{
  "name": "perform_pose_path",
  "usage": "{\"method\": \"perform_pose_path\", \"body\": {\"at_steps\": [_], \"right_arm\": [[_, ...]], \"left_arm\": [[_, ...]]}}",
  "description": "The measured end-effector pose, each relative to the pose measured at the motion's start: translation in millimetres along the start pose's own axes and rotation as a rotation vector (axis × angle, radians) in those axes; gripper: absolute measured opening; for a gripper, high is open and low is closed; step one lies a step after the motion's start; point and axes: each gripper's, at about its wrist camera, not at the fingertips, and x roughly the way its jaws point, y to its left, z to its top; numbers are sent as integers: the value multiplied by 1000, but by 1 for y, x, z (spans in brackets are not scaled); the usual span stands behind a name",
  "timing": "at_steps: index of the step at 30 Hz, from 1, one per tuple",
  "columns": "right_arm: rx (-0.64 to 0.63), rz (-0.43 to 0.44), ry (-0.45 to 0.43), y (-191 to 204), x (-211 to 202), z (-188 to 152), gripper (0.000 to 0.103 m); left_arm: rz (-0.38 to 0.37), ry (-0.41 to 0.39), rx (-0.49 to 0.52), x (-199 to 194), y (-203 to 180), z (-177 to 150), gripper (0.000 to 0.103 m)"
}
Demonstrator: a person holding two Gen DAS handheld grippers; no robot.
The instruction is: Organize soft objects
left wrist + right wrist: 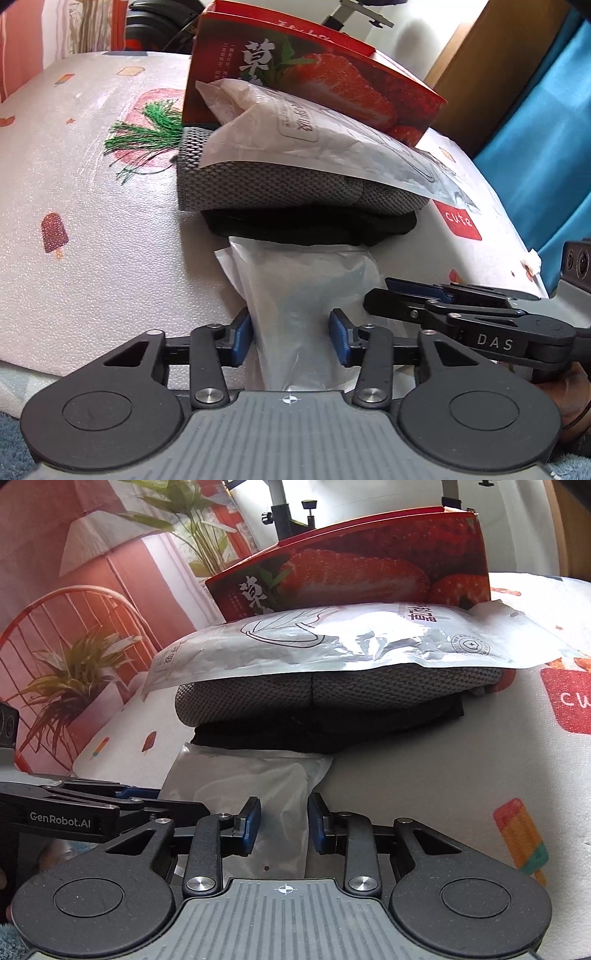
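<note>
A stack lies on the patterned mat: a black cloth (310, 227) at the bottom, a grey mesh pad (266, 184) on it, and a silver-white packet (332, 140) on top. The stack also shows in the right wrist view: black cloth (325, 731), grey pad (332, 698), packet (332, 642). A clear plastic bag (295, 295) sticks out from under the black cloth toward me. My left gripper (291, 339) is open with the bag between its blue pads. My right gripper (284, 823) is open over the same bag (255, 782).
A red strawberry box (314, 70) stands behind the stack, also in the right wrist view (369, 568). Green tassel threads (144, 140) lie left of the pad. The mat (92, 184) has ice-lolly prints. A blue curtain (546, 129) hangs at the right.
</note>
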Motion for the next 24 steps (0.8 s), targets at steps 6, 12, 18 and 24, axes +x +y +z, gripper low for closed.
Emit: {"method": "perform_pose_path", "body": {"at_steps": [6,12,18,24], "right_arm": [[-27,-32,0,3,-2,-1,25],[-15,-65,-4,0,-1,-1,6],[-41,-46,-42,5,-8,-1,3],[-66,-33,-96,14,-24,4,3]], "left_arm": [[-11,-1,-41,-4,9,-1,41],[-2,-1,-28,-5,8,-1,41],[10,-21,-32,-11,8,-3,40],[7,-73,7,-31,0,3,40]]}}
